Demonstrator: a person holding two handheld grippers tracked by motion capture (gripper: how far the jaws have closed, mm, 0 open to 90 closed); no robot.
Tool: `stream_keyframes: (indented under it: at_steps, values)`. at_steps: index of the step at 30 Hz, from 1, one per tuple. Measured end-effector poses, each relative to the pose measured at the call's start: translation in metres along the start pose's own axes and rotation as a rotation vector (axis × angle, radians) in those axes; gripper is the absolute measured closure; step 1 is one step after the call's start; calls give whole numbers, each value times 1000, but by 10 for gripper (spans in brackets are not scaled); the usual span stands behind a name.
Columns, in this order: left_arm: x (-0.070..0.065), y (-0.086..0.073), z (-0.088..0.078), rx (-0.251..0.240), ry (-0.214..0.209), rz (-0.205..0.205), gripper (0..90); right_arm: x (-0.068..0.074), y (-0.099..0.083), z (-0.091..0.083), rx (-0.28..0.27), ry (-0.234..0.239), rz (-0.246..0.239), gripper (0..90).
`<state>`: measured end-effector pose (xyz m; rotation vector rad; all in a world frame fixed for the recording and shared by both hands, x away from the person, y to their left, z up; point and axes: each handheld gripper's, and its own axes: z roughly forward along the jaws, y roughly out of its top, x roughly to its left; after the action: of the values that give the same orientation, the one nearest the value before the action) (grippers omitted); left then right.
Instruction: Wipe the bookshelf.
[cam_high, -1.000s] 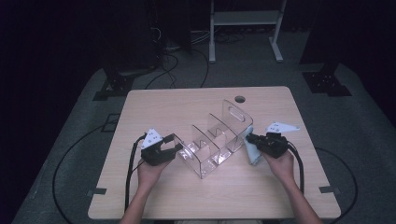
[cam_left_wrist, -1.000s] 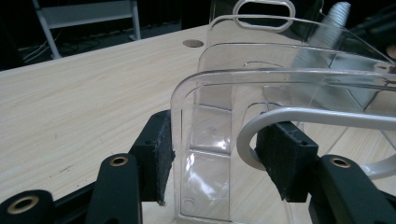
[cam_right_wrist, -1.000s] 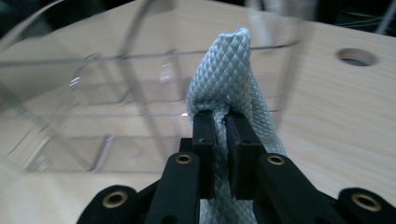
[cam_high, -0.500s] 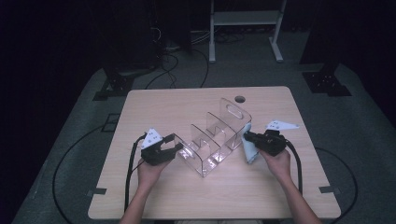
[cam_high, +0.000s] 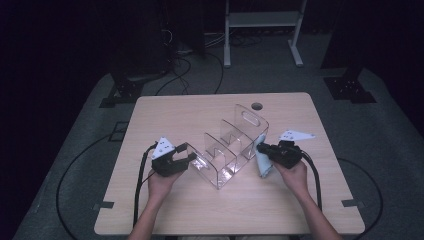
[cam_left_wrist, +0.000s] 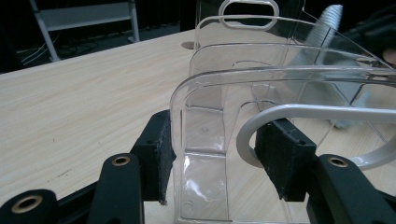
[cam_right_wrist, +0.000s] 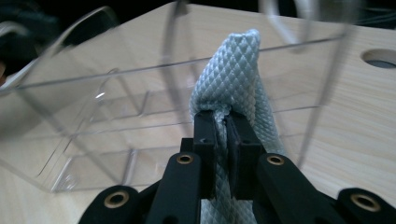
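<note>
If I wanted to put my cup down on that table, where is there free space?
The far left corner of the table, behind the left claw, is bare wood. So is the near strip in front of the clear organizer, between the two forearms. The middle is crowded: the organizer, both claws, and the pale cloth pinched in the right claw.

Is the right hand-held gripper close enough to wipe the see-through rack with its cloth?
Probably yes. The right hand-held gripper pinches the pale cloth right beside the clear rack, with nothing between them. The left hand-held gripper steadies its other end.
</note>
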<state>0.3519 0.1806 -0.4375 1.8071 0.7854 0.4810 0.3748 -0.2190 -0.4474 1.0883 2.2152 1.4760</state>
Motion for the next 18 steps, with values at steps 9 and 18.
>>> stream_keyframes:
  at_steps: [9,18]
  values:
    - [-2,0,1,-3,5,-1,469,11,0,2,10,22,-17,833]
    - [-2,0,1,-5,4,-3,469,32,1,2,20,47,-66,835]
